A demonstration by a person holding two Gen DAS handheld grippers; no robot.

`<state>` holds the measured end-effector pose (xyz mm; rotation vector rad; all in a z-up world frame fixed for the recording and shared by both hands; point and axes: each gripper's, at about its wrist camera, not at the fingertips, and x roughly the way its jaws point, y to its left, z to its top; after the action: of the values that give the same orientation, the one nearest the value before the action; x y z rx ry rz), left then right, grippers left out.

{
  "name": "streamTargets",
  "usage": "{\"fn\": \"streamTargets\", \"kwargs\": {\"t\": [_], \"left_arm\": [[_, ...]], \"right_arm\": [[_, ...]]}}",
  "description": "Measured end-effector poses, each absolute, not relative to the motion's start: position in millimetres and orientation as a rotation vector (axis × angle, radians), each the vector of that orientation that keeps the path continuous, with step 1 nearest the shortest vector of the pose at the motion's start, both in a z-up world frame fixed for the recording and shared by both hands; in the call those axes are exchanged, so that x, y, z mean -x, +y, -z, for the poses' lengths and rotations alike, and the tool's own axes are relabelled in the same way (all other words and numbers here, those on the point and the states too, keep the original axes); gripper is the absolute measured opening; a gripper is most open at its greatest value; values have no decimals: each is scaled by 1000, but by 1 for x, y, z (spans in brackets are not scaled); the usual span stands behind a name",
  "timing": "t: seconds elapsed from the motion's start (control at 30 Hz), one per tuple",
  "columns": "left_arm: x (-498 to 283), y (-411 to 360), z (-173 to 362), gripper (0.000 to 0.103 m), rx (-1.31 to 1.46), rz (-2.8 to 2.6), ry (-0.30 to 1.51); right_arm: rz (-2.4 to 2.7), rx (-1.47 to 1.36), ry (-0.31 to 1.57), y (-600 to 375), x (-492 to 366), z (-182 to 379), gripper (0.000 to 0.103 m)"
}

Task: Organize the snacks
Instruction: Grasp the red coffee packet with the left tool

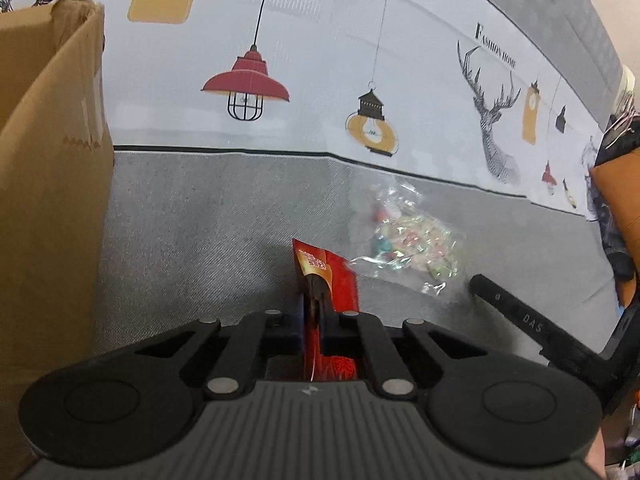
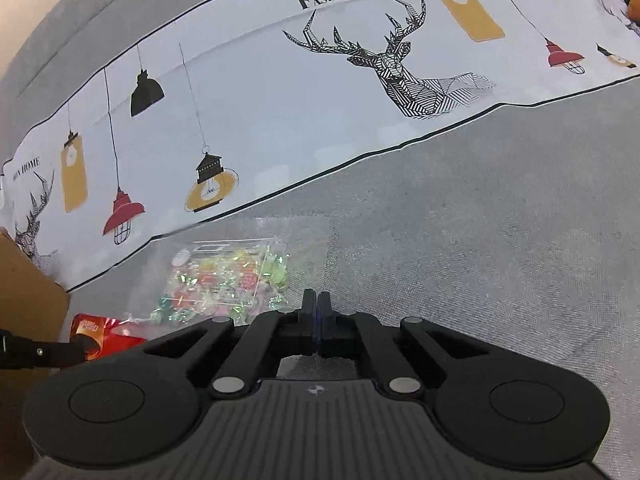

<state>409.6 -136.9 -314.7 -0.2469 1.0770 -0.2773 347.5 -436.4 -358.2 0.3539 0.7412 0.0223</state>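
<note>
My left gripper (image 1: 314, 294) is shut on a red snack packet (image 1: 330, 276) and holds it upright just above the grey cloth. A clear bag of colourful wrapped candies (image 1: 408, 240) lies on the cloth just right of it, and shows in the right wrist view (image 2: 224, 280) too. My right gripper (image 2: 316, 304) is shut and empty, just right of the candy bag. The red packet (image 2: 104, 334) shows at the lower left of the right wrist view, held by the left gripper's fingers (image 2: 72, 352). The right gripper's body (image 1: 532, 324) shows at the right of the left wrist view.
A brown cardboard box (image 1: 48, 184) stands at the left, its corner also in the right wrist view (image 2: 28, 292). The table wears a grey cloth (image 2: 480, 220) with a white lamp-and-deer printed band (image 1: 320, 92). An orange and dark object (image 1: 620, 208) sits at the far right.
</note>
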Motion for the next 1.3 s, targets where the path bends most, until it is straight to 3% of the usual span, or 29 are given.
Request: {"fn": "streamTargets", "kwargs": {"t": [0.17,0.37,0.43,0.47,0.5,0.57,0.97,1.3], "left_arm": [[-408,-135,302,5,273,298,1054],[-410,-142,308,5,293,309,1074],[-410,-145,307,5,302,320,1076],[-410,-147,306,5,305,326,1074],[-410,-149,305,5,308,335,1073],[-410,-152,305,5,322,351,1078],[-413,-166,313,5,410,400,1113],[-415,-176,333,6,426,420,1163]], "right_arm": [[-68,-352,661,-439,-330,334,0],[-47,-450,751,-454,-328,345,6],[-58,-470,749,-455,-329,348,19],[-57,-467,757,-454,-330,350,37],[-59,-466,767,-453,-331,352,47],[-83,-492,761,-450,-333,354,51],[-163,-955,712,-479,-333,379,53],[-182,-894,730,-467,-342,378,50]]}}
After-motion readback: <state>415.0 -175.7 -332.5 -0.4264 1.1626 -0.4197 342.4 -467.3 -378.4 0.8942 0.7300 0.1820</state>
